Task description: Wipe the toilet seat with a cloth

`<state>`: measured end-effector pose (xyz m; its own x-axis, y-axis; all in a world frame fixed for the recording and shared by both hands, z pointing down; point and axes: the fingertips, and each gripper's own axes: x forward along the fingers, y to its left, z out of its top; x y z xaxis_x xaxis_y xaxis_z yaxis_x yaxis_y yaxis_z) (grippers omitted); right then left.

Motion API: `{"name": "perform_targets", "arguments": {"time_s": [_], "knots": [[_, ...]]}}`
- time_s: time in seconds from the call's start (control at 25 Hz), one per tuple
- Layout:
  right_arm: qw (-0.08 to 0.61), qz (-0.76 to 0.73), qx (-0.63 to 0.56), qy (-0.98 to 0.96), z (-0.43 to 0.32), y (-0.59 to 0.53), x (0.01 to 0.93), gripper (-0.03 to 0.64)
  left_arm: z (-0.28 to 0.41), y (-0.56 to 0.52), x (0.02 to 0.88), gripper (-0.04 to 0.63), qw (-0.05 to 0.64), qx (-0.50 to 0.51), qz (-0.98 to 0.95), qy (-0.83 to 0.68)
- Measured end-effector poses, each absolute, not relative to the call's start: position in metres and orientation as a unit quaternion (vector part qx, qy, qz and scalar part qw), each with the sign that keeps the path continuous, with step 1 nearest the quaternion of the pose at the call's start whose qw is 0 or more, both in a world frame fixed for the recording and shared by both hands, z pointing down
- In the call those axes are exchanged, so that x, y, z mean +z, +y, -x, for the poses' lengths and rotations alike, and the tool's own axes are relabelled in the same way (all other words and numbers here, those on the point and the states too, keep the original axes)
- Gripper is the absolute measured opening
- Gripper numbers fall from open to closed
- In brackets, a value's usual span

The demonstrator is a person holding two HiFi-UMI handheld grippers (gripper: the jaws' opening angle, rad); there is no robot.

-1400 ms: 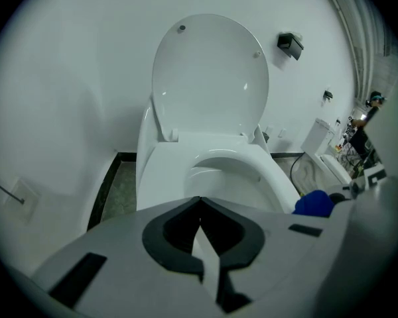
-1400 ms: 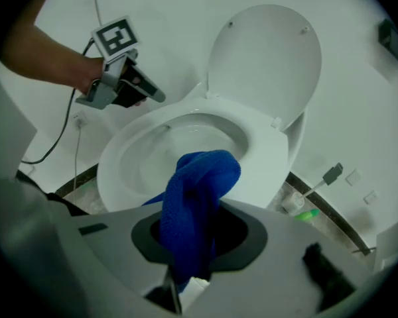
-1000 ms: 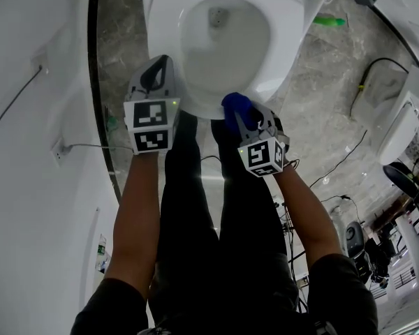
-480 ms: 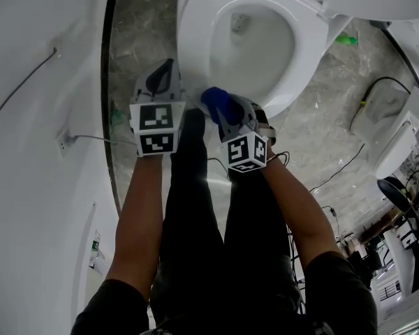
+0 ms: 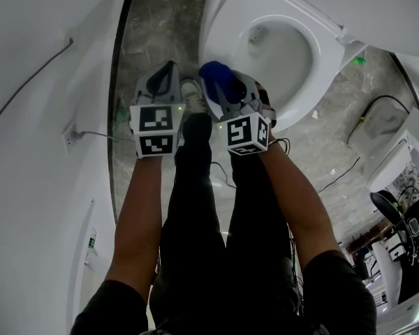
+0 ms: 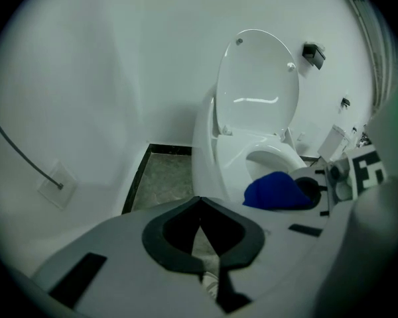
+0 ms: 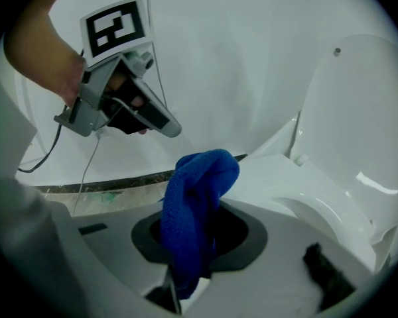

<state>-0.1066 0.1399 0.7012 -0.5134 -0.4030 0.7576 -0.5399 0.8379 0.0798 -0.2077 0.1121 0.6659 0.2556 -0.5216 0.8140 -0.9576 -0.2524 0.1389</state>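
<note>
1. Head view: one toilet [image 5: 283, 51] stands at upper right on a marbled floor [image 5: 160, 26], beside a white wall [image 5: 42, 82].
2. One lid [image 6: 259, 85] is raised. Only the left gripper view shows it whole, upright against the wall.
3. One seat [image 5: 220, 26] lies down around the bowl.
4. Two bare forearms [image 5: 136, 215] reach forward and down, side by side over dark trouser legs, each hand holding one gripper.
5. Two grippers, each with one marker cube. The left gripper [image 5: 166, 75] has its jaws pressed together on nothing and points at the floor just left of the toilet. The right gripper [image 5: 220, 89] sits beside it at the seat's near-left edge.
6. One blue cloth [image 5: 220, 75] is pinched in the right gripper's jaws, bunched over their tips at the seat's edge. No view settles whether it touches.
7. Right gripper view alone shows the cloth's tail running down between the jaws, and the left gripper side-on in its hand.
8. One wall socket [image 5: 73, 137] shows at left, and one pale shoe [image 5: 192, 93] between the grippers.
</note>
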Motion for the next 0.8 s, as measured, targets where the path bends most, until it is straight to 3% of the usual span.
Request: {"name": "perform_targets", "arguments": {"time_s": [0.6, 0.8], "knots": [[0.365, -0.397, 0.081, -0.838, 0.085, -0.009, 0.697, 0.077, 0.202, 0.086, 0.669, 0.009, 0.327, 0.329, -0.732, -0.499], [0.350, -0.446, 0.136, -0.813, 0.062, -0.036, 0.695, 0.077, 0.203, 0.087, 0.666, 0.009, 0.318, 0.336, -0.733, -0.499]]}}
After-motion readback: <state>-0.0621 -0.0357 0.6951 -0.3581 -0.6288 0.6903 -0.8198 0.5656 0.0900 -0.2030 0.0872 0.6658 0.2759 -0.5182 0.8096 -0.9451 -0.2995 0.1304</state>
